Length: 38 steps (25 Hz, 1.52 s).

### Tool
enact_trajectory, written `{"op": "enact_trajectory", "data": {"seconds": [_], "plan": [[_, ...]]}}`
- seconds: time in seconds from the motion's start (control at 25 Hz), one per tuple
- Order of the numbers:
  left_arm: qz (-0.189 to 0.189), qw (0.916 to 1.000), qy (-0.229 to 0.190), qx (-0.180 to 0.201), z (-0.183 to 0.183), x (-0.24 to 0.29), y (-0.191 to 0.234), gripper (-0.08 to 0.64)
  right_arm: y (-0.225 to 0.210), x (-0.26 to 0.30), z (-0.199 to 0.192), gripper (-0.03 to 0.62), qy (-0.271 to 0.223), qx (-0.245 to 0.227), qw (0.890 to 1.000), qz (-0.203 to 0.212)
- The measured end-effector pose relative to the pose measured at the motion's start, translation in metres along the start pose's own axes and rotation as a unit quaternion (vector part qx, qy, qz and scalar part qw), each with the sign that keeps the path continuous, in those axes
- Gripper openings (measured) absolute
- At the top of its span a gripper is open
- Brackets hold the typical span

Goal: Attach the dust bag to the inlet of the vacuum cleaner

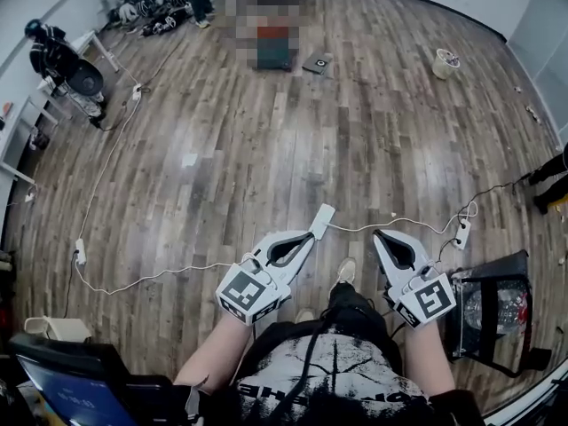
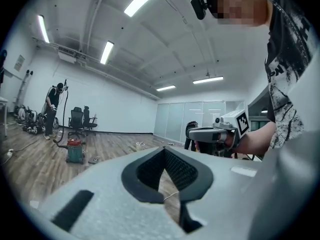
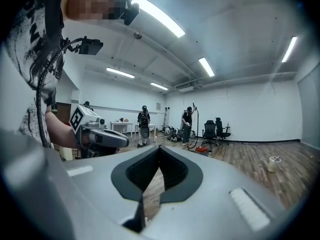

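Observation:
The vacuum cleaner, with a red top and a teal drum, stands far off on the wooden floor; it also shows small in the left gripper view and the right gripper view. A dark flat thing lies beside it; I cannot tell what it is. My left gripper and right gripper are held out side by side in front of my body, far from the vacuum. Both are shut with nothing between the jaws, as seen on the left gripper and the right gripper.
A white power strip and its cable lie on the floor just beyond the grippers. A black frame with a clear bag stands at my right. A small basket sits far right. People stand by tables at the back.

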<state>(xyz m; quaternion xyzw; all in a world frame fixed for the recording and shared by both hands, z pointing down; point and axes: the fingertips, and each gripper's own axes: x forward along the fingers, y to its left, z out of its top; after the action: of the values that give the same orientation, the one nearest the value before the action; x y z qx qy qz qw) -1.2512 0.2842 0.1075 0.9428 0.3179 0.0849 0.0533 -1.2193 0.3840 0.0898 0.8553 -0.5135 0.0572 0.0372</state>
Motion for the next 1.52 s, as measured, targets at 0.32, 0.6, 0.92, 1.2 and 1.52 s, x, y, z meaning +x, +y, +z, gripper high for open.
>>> {"op": "enact_trajectory", "data": {"seconds": [0.32,0.6,0.92,1.2,1.52], "plan": [[0.029,0.9995,0.010,-0.002,0.011,0.081,0.070,0.000,-0.088,0.066,-0.004,0.003,-0.001,0.006,0.999,0.040],[0.038,0.9991,0.010,0.015,0.052,0.188,0.120,0.000,-0.169,0.124,0.011,0.003,-0.009,0.000,0.994,0.106],[0.064,0.9970,0.018,0.040,0.073,0.250,0.154,0.000,-0.242,0.154,0.013,0.003,-0.022,0.005,0.992,0.124],[0.089,0.9950,0.027,0.038,0.080,0.265,0.176,0.000,-0.277,0.165,0.014,0.003,-0.033,0.019,0.992,0.123],[0.081,0.9953,0.029,0.044,0.089,0.278,0.202,0.000,-0.299,0.185,0.012,0.003,-0.034,0.020,0.993,0.107]]}}
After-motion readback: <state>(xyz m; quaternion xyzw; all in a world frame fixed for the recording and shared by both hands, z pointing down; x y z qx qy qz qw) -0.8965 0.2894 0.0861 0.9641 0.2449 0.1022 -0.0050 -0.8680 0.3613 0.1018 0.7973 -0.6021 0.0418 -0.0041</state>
